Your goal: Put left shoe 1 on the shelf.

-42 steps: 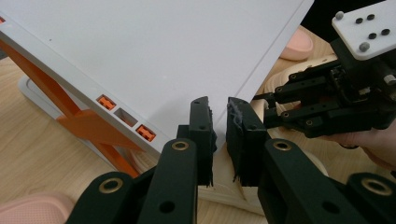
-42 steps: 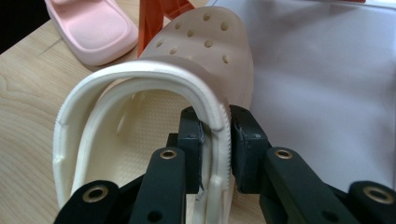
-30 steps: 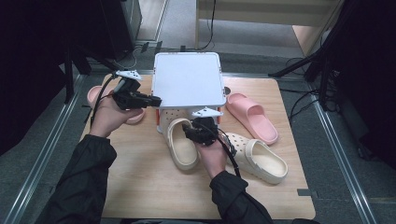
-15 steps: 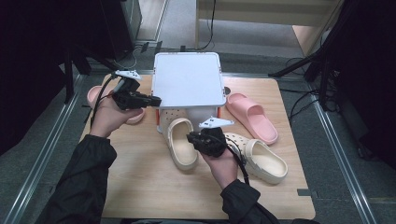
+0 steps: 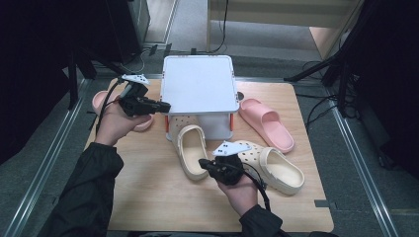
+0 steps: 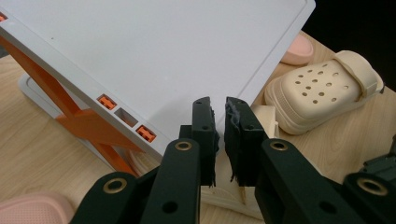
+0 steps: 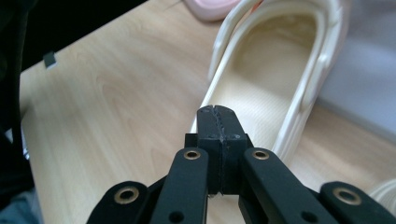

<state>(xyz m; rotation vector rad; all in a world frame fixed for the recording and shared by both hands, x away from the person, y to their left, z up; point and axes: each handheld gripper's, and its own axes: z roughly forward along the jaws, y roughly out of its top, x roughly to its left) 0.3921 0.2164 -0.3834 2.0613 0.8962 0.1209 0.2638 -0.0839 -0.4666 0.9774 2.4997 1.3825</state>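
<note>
A cream clog (image 5: 190, 150) lies in the middle of the wooden table, its toe under a white shelf (image 5: 197, 84) on orange legs. My right gripper (image 5: 202, 163) hovers just off the clog's heel; its jaws have just been closing and now stand shut with nothing between them. In the right gripper view the right gripper (image 7: 218, 112) points at the clog's open heel (image 7: 271, 84). My left gripper (image 5: 165, 106) hangs at the shelf's left edge. In the left gripper view the left gripper (image 6: 220, 105) shows a thin slit between its pads, empty, over the shelf (image 6: 163, 56).
A second cream clog (image 5: 269, 165) lies to the right of my right hand. One pink slide (image 5: 267, 122) rests right of the shelf, another pink slide (image 5: 101, 101) sits partly behind my left hand. Metal rails and dark stands border the table (image 5: 148, 197).
My right gripper has drawn back from the clog's middle toward its heel and the near edge, and its jaws have shut. The left hand has kept still.
</note>
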